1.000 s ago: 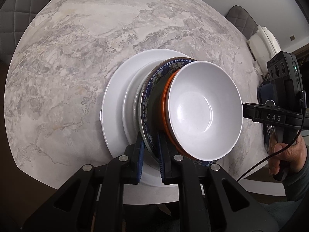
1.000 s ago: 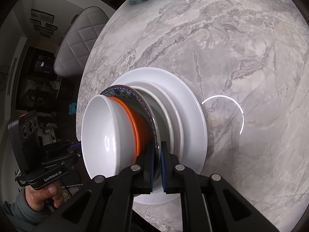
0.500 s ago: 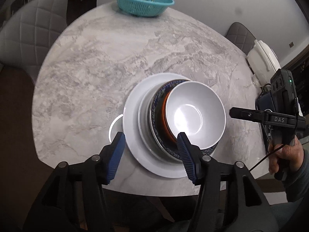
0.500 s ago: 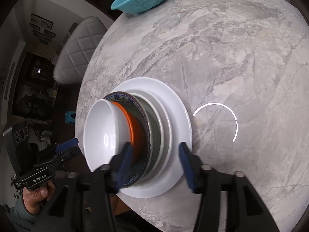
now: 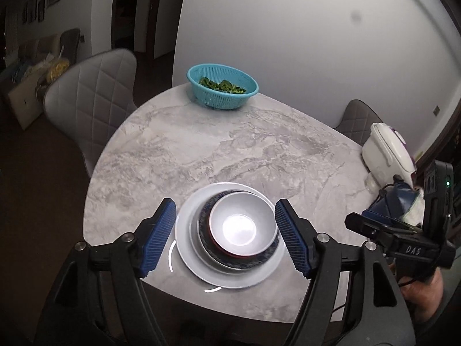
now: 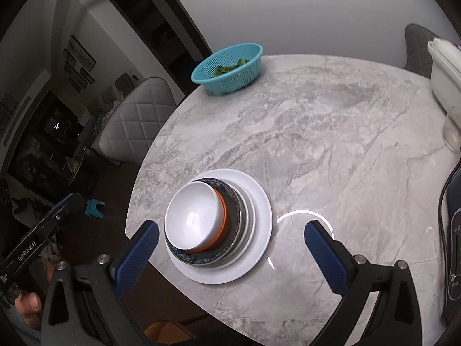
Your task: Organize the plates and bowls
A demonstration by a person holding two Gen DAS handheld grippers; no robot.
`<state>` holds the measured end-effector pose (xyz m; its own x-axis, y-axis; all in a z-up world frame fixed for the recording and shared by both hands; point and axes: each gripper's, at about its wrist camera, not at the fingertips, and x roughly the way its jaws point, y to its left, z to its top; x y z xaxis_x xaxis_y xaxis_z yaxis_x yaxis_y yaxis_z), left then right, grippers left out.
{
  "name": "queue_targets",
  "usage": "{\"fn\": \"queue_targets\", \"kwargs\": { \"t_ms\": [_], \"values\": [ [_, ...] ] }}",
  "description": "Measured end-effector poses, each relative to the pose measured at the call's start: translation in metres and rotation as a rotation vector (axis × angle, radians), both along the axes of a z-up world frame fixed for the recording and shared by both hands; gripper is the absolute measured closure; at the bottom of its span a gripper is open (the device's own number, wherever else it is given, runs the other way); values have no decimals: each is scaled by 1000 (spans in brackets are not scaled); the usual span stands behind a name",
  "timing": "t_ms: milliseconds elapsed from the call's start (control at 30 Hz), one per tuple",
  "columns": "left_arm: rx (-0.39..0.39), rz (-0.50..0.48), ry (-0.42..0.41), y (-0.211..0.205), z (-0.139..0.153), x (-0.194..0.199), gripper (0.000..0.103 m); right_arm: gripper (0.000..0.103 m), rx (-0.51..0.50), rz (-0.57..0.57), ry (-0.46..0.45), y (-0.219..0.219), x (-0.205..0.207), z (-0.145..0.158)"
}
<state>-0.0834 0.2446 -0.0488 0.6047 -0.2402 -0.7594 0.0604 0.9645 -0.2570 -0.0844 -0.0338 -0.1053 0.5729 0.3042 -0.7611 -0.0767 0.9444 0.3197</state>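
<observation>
A stack of dishes stands near the front edge of the marble table [image 5: 230,150]. A white bowl [image 5: 241,227] [image 6: 193,216] sits on top, inside an orange-rimmed bowl [image 6: 223,222]. Under them lie a blue patterned plate [image 6: 233,201], a smaller pale plate and a large white plate [image 5: 187,239] [image 6: 259,230]. My left gripper [image 5: 225,238] is open, raised above the stack, holding nothing. My right gripper [image 6: 232,255] is open, raised above the stack, holding nothing. Each gripper shows at the edge of the other's view.
A teal colander [image 5: 222,89] [image 6: 227,70] with green leaves stands at the table's far edge. A white appliance [image 5: 386,152] [image 6: 445,77] and a dark device [image 6: 453,239] sit at the right. Grey quilted chairs [image 5: 89,106] stand around the table.
Both grippers were shut on the rims of the stack. They opened, let go and pulled back and up, so the stack now looks small and the whole table shows.
</observation>
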Motion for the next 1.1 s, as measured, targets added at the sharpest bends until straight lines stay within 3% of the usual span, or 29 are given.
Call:
{"fn": "queue_targets", "kwargs": {
  "t_ms": [167, 300, 433, 500, 767, 1100],
  "values": [
    [149, 68, 6, -41, 16, -35, 33, 0, -132, 30, -79, 12, -20, 18],
    [238, 134, -31, -79, 31, -75, 33, 0, -160, 35, -97, 4, -41, 23],
    [318, 89, 47, -118, 24, -95, 28, 0, -177, 32, -144, -8, -64, 37],
    [284, 87, 88, -124, 21, -102, 28, 0, -186, 28, -156, -13, -70, 43],
    [236, 139, 75, -126, 29, -89, 28, 0, -197, 18, -189, -20, -86, 54],
    [255, 167, 71, -122, 33, -70, 28, 0, -244, 16, -188, -10, -81, 59]
  ]
}}
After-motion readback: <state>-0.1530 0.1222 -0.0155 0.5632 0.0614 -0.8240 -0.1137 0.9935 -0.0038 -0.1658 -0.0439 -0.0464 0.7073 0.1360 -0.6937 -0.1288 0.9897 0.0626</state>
